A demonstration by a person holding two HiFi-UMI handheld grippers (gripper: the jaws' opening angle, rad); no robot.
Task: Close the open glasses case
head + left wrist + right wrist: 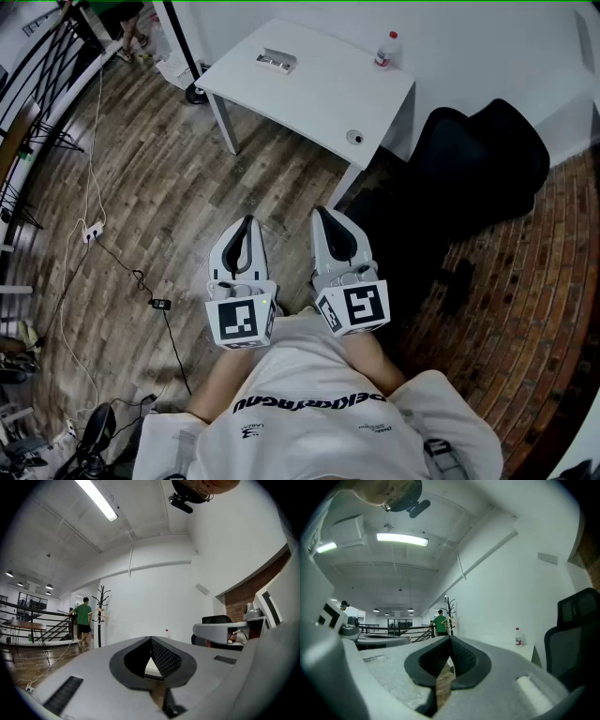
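Note:
The open glasses case lies on the far side of a white table, well ahead of me; it is small and grey. Both grippers are held close to my chest, above the wooden floor and far short of the table. The left gripper points forward with its jaws together and nothing in them. The right gripper beside it is likewise shut and empty. In the left gripper view the left gripper has its tips meeting, as does the right gripper in the right gripper view. Neither gripper view shows the case.
A plastic bottle stands at the table's far right corner, and a small round object sits near its front edge. A black office chair stands right of the table. Cables trail over the floor at left. A person stands far off.

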